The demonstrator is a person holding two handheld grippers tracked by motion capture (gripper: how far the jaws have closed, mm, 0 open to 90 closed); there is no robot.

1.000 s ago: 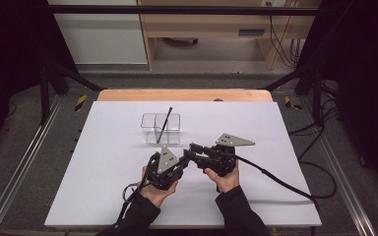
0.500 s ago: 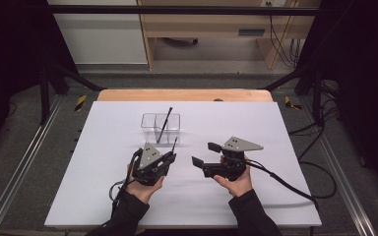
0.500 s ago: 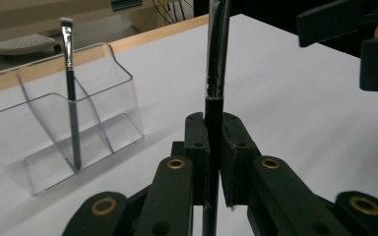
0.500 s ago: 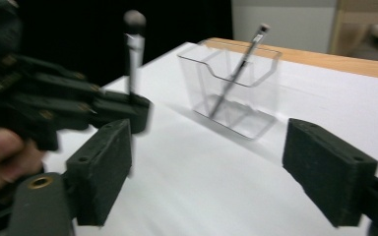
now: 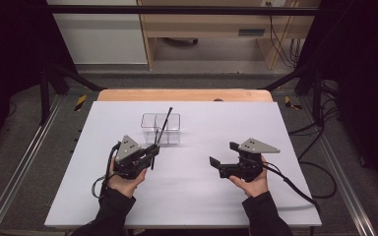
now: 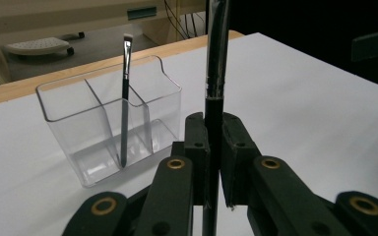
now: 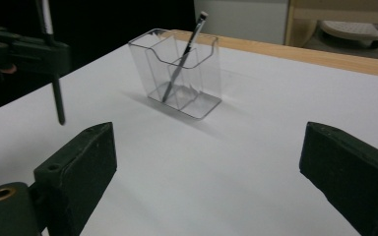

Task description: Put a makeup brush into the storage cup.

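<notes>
Two brushes, one in organizer [image 5: 161, 129], one [image 6: 213, 93] gripped by left tongs [image 5: 150, 153], right tongs [image 5: 224, 157] spread.

On the bench [image 5: 275, 128], an organizer [image 5: 161, 128] sits toward the back with one brush [image 5: 166, 121] standing in it. The left gripper [image 5: 150, 153] lies before it, the right gripper [image 5: 221, 156] well apart to its right.
</notes>
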